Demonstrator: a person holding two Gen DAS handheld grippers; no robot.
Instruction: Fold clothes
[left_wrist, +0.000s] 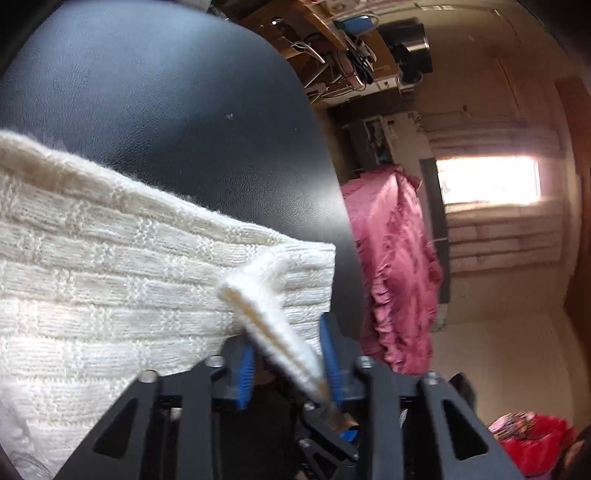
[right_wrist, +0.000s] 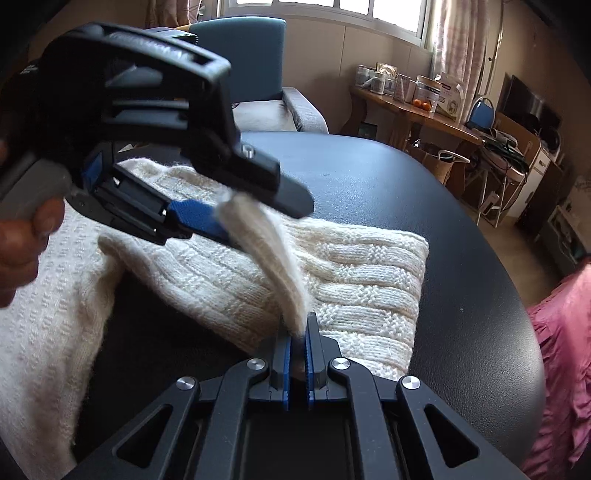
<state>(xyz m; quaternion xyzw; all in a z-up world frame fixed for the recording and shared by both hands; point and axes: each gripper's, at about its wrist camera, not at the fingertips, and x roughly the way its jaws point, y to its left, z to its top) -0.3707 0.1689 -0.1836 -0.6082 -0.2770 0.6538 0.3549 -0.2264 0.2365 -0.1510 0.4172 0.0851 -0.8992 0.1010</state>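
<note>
Sweater (right_wrist: 354, 273): cream knit, lying on the black table (right_wrist: 461, 229), its folded end toward the table's curved edge; one narrow ribbed strip (right_wrist: 269, 258) is lifted off it.
Ribbed strip: stretched in the air above the sweater between both grippers — one end at each.
Right gripper (right_wrist: 297, 334): blue pads closed tight on the strip's lower end, just over the sweater's near edge.
Left gripper (left_wrist: 291, 347): jaws apart around the strip's other end; the strip lies against one blue pad (left_wrist: 332, 350) — whether it is truly pinched, I cannot tell.
Containers: a red bag (left_wrist: 532, 443) on the floor beside the table, holding something patterned, too blurred to name.
Right wrist view only: a blue armchair (right_wrist: 251, 66) behind the table, a wooden side table (right_wrist: 424, 110) with jars and two oranges (right_wrist: 422, 105).
Both views: pink cloth (left_wrist: 395, 269) draped just beside the table.
</note>
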